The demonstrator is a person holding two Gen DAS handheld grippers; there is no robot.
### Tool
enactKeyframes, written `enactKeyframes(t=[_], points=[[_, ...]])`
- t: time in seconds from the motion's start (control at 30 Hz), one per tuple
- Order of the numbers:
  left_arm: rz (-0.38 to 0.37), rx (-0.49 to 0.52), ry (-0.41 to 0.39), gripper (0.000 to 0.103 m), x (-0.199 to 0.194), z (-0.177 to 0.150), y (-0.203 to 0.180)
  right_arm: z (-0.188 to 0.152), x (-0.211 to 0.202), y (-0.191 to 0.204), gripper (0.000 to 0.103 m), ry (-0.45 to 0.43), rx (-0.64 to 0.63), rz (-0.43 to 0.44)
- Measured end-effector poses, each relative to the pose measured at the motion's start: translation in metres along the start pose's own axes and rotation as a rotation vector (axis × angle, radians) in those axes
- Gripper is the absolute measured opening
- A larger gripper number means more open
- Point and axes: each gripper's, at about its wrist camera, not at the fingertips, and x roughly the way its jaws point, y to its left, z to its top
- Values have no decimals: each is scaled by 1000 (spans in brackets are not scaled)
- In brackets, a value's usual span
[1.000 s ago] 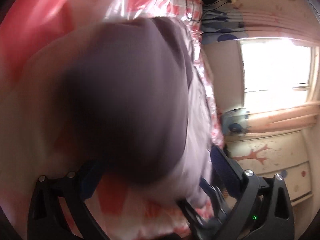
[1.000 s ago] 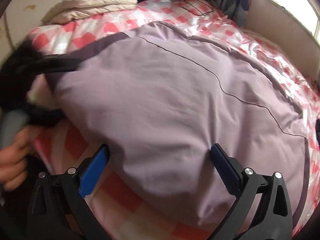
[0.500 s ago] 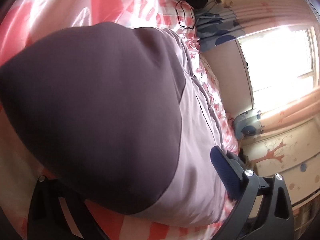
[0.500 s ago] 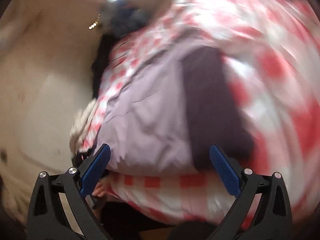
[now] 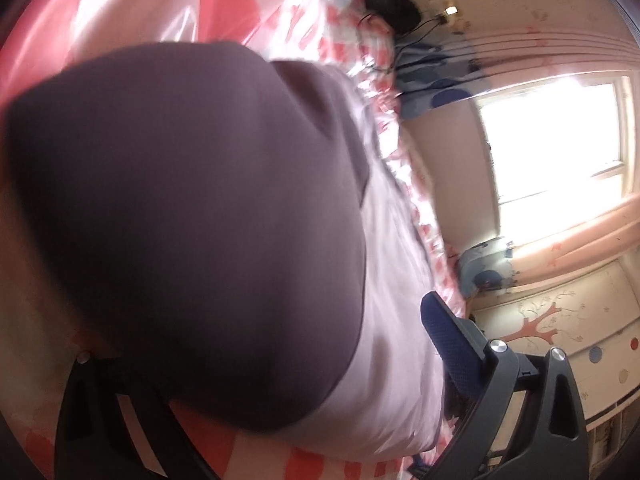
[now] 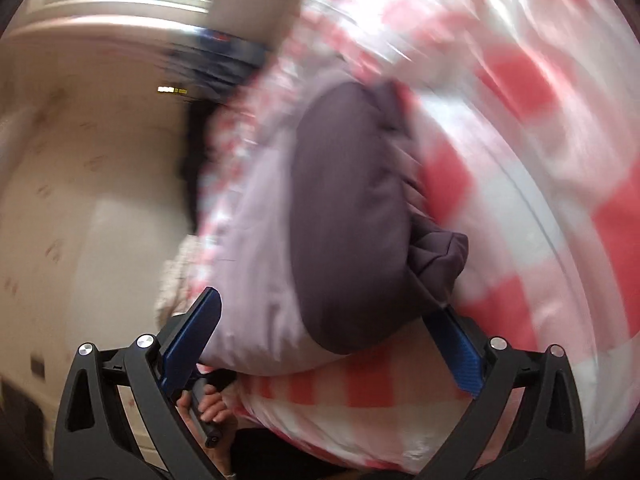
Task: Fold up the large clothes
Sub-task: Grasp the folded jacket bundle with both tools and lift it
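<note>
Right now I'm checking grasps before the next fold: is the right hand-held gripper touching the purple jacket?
Cannot tell. In the right wrist view the right hand-held gripper is open around the purple jacket, whose hem overlaps the blue fingers, but motion blur hides any contact or gap.

One lilac garment (image 5: 384, 320), one checked bedspread (image 6: 520, 184), one window (image 5: 552, 136).

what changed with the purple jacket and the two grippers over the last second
The right gripper swung off its view across the spread lilac body and now faces the dark purple panel, jaws wide apart around the garment's near edge. In the left gripper view, that dark panel went from a blurred lump to filling the frame. The garment stayed on the pink checked bedspread; neither gripper visibly closed on it.
</note>
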Motion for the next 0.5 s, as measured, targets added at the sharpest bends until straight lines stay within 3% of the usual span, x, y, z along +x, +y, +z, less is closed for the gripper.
enactKeyframes(t=[0.17,0.3,0.4,0.47,0.5], points=[[17,-17,-9,96,4,4,1,6,9,-18,97,-49,54,57],[-8,-14,-18,95,1,4,4,5,20,-26,97,-23,56,23],[-6,-6,-18,95,1,5,5,2,17,-29,97,-46,53,49],[-1,-1,-17,87,0,5,6,2,16,-30,96,-43,79,84],[4,4,-16,76,-1,4,8,3,15,-29,88,-50,86,87]])
